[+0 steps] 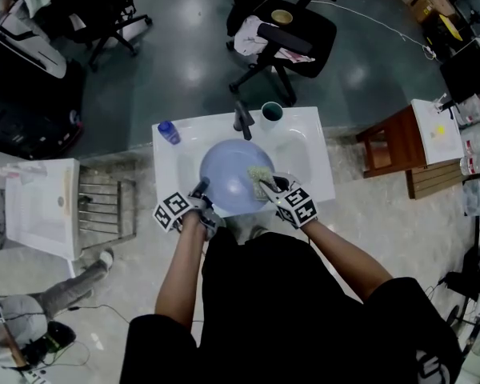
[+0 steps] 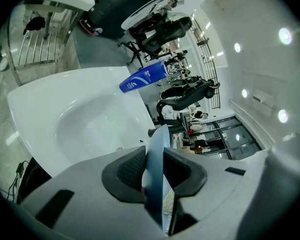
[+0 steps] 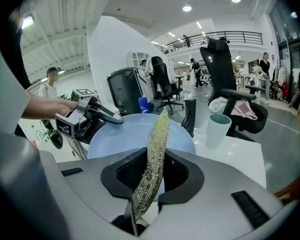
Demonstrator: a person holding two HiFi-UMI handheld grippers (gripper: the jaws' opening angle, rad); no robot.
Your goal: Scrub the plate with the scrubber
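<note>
A round pale-blue plate (image 1: 226, 166) stands tilted over the white sink basin (image 1: 304, 154). My left gripper (image 1: 200, 189) is shut on its near-left rim. In the left gripper view the plate (image 2: 157, 154) runs edge-on between the dark pads. My right gripper (image 1: 270, 189) is shut on a flat green-gold mesh scrubber (image 1: 258, 178), which lies against the plate's right part. In the right gripper view the scrubber (image 3: 156, 154) rises from between the pads in front of the plate (image 3: 125, 134), and the left gripper (image 3: 110, 116) clamps the plate's far-left rim.
A dark tap (image 1: 242, 120) and a teal cup (image 1: 271, 111) stand at the sink's back edge, with a blue bottle (image 1: 169, 132) lying at its back left corner. A metal rack (image 1: 104, 206) is to the left and a wooden stool (image 1: 388, 142) to the right. Office chairs stand behind.
</note>
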